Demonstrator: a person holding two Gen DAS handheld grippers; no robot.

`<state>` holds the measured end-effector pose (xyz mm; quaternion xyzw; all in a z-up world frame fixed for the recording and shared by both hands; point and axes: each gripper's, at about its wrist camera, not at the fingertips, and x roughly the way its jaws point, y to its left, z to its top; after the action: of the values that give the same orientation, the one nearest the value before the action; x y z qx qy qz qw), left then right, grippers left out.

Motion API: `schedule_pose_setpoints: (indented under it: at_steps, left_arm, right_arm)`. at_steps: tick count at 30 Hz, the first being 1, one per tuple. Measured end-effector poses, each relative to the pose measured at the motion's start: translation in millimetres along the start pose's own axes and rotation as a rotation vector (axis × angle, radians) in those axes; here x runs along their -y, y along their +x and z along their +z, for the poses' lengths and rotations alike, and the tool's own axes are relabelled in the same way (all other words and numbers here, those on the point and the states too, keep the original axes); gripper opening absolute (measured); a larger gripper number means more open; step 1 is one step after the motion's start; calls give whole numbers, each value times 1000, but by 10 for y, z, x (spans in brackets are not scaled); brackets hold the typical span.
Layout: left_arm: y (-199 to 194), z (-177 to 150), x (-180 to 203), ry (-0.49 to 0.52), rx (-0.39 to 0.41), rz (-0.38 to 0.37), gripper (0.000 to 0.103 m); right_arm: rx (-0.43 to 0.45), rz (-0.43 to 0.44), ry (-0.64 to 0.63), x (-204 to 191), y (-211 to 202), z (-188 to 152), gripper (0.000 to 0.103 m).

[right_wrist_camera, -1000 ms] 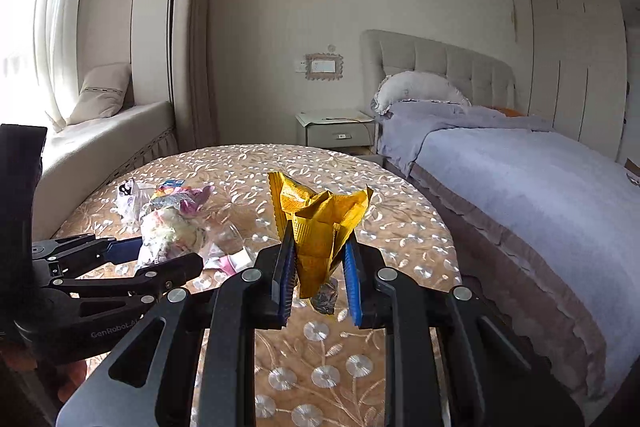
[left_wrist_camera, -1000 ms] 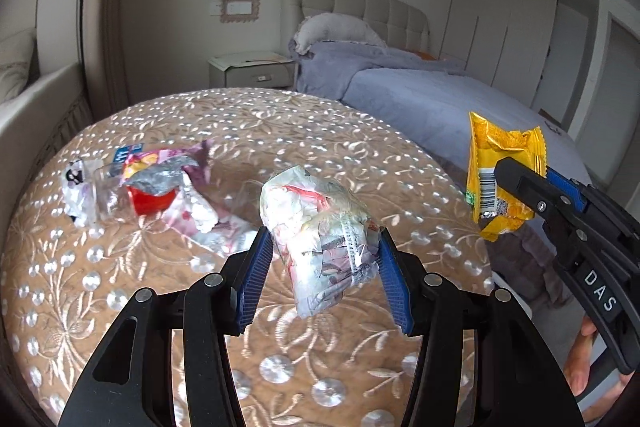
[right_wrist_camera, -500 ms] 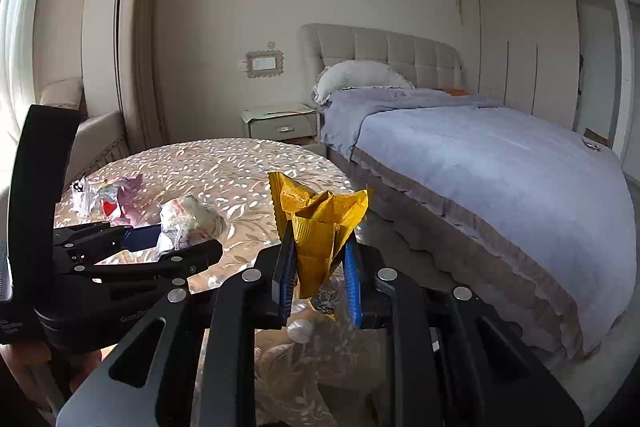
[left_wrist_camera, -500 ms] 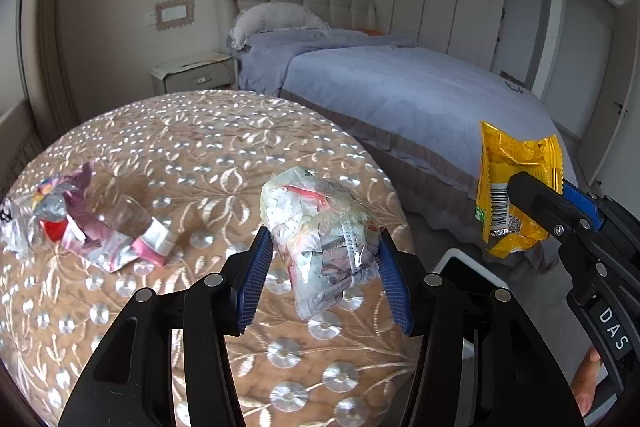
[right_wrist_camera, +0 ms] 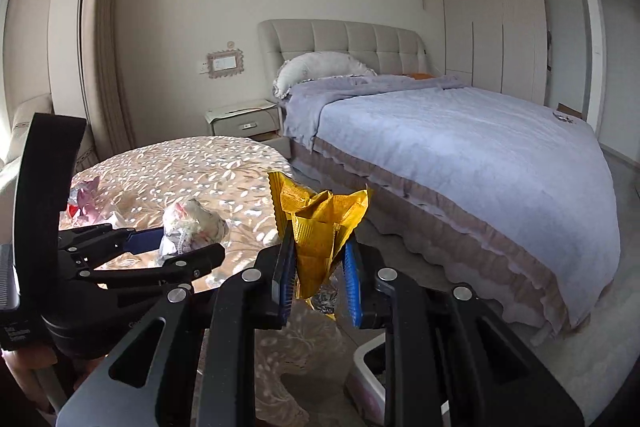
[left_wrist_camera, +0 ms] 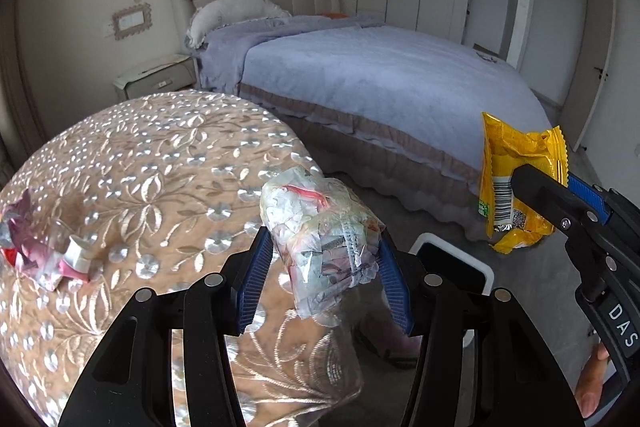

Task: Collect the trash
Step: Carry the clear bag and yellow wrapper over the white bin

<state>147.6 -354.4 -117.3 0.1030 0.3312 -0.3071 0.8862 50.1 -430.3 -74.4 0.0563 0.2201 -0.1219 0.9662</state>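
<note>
Up off the table, the left gripper (left_wrist_camera: 324, 271) was clenched on a crumpled clear bag (left_wrist_camera: 320, 239) stuffed with white and pink scraps, held over the round table's (left_wrist_camera: 160, 163) edge at 6 o'clock. At 3 o'clock, the right gripper (right_wrist_camera: 318, 275) pinched a creased yellow snack wrapper (right_wrist_camera: 316, 223) with a barcode, raised above the floor. More pink wrappers (left_wrist_camera: 36, 255) lay on the table at 9 o'clock. A white-rimmed bin (left_wrist_camera: 456, 267) sat beneath, beside the bed (left_wrist_camera: 380, 79).
</note>
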Motion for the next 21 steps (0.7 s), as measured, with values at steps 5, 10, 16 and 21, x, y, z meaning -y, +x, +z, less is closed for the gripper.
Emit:
schedule_pose_setpoints:
  at_steps: [5, 10, 16, 21]
  left_arm:
    - [162, 10, 259, 39, -13, -23, 52]
    - [349, 17, 510, 81, -34, -45, 52]
    - [673, -15, 842, 127, -84, -86, 52]
    - [938, -32, 1108, 165, -126, -122, 52]
  right_arm:
    - [-10, -31, 31, 214, 41, -65, 23]
    - [-22, -86, 56, 429, 84, -187, 23]
    - [-60, -129, 105, 735, 184, -351, 23]
    - [-78, -183, 116, 936, 273, -456, 23]
